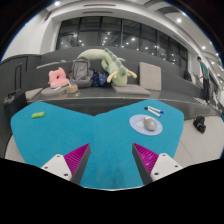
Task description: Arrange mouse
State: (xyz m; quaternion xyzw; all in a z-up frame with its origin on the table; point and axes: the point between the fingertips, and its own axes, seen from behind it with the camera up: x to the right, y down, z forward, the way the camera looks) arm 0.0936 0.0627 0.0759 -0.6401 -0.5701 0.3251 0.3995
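Note:
A small grey mouse [150, 124] lies on a round white-blue pad [137, 123] on the teal table [90, 130], ahead and to the right of my fingers. My gripper [111, 158] is open and empty above the table's near part, with nothing between its magenta pads [147, 157]. The mouse is well beyond the fingertips.
A small blue-white item [154, 110] lies just beyond the mouse. A small green item [38, 115] lies at the table's left. Behind the table stands a grey sofa [60, 95] with plush toys [105, 65] and a pink item [58, 76].

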